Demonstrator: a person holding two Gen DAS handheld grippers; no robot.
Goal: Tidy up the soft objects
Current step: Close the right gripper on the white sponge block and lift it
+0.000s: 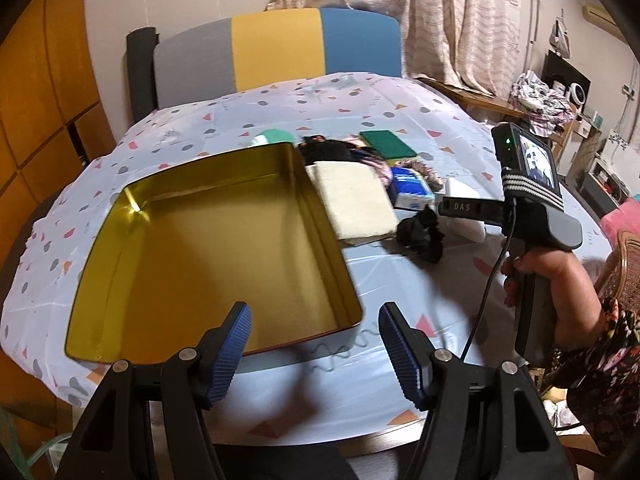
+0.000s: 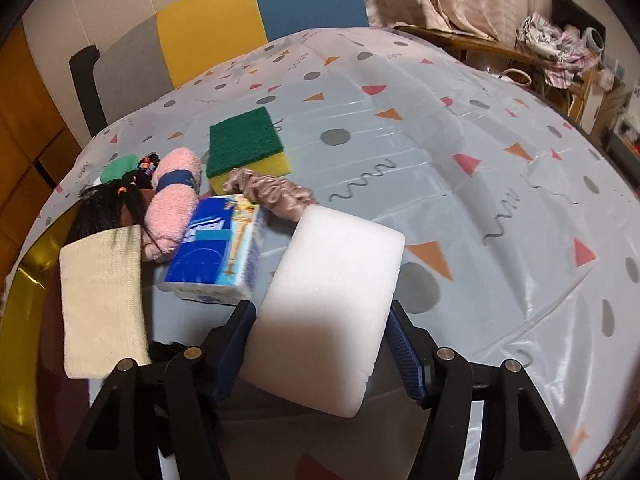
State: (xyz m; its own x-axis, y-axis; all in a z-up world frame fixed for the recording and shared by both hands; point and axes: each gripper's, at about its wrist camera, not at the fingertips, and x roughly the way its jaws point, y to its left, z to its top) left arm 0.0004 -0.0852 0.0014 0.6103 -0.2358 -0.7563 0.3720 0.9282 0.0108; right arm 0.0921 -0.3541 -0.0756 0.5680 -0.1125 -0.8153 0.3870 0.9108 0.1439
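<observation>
Right gripper (image 2: 320, 350): pads clamping white rectangular foam block (image 2: 328, 300); off-centre hold risks slipping. Left gripper (image 1: 316, 354): released, empty.

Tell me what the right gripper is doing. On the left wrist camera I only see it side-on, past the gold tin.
Observer: The right gripper has one pad on each side of the white foam block, both touching it.
Operator: Good. Is anything tucked behind the tissue pack? I can't make it out from here.
Observer: Yes, a pink rolled towel with a blue band leans against the far left side of the tissue pack.
</observation>
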